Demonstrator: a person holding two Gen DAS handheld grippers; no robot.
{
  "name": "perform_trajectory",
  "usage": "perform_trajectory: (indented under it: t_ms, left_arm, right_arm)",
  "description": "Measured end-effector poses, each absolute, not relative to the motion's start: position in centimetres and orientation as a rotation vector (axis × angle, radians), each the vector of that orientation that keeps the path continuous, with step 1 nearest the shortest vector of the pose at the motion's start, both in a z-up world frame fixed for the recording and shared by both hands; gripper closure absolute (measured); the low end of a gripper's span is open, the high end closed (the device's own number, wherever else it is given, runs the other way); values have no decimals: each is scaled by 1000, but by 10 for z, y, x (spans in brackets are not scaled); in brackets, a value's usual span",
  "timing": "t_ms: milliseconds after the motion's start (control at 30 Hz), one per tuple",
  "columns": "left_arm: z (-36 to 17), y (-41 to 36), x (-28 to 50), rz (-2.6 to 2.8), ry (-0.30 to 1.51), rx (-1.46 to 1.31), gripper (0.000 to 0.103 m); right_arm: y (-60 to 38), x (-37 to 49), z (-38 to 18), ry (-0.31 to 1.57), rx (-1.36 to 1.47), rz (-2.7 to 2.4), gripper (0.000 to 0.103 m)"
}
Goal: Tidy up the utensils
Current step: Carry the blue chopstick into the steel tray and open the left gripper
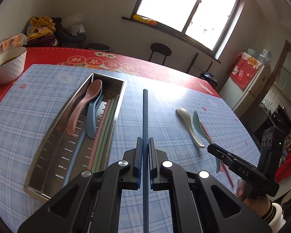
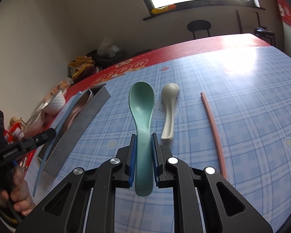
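Two grippers over a blue plaid mat on a red-covered table [image 1: 48, 55], window behind.
Left gripper [image 1: 145, 145] clamped on a blue chopstick [image 1: 145, 116] beside the steel tray [image 1: 114, 116]; right gripper [image 2: 143, 143] clamped on a green spoon [image 2: 142, 106]. White spoon [image 2: 169, 106] and pink chopstick [image 2: 213, 128] lie on open mat; white bowl [image 1: 9, 66] near the table's left edge.

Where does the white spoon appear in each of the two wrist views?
Left wrist view: the white spoon lies right of centre on the blue checked mat, beside the green spoon.
Right wrist view: it lies just right of centre.
Shared landmark: the metal tray, left in both.
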State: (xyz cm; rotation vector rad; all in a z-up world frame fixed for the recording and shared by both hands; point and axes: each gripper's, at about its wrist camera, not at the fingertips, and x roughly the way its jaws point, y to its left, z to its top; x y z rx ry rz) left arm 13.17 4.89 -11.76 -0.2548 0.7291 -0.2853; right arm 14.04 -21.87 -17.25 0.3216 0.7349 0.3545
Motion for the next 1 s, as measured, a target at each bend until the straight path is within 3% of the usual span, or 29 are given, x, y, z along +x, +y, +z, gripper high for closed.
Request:
perform_trajectory:
  t_ms: [300, 667, 1000]
  left_arm:
    - [-100, 78, 163, -250, 767, -165, 97]
    - [-126, 66, 215, -247, 934, -89, 97]
    - [-138, 63, 226, -200, 969, -41, 97]
  right_arm:
    - [-226, 139, -174, 734, 340, 384, 88]
    - [-234, 139, -176, 731, 363, 387, 88]
    - [-235, 140, -176, 739, 364, 394, 88]
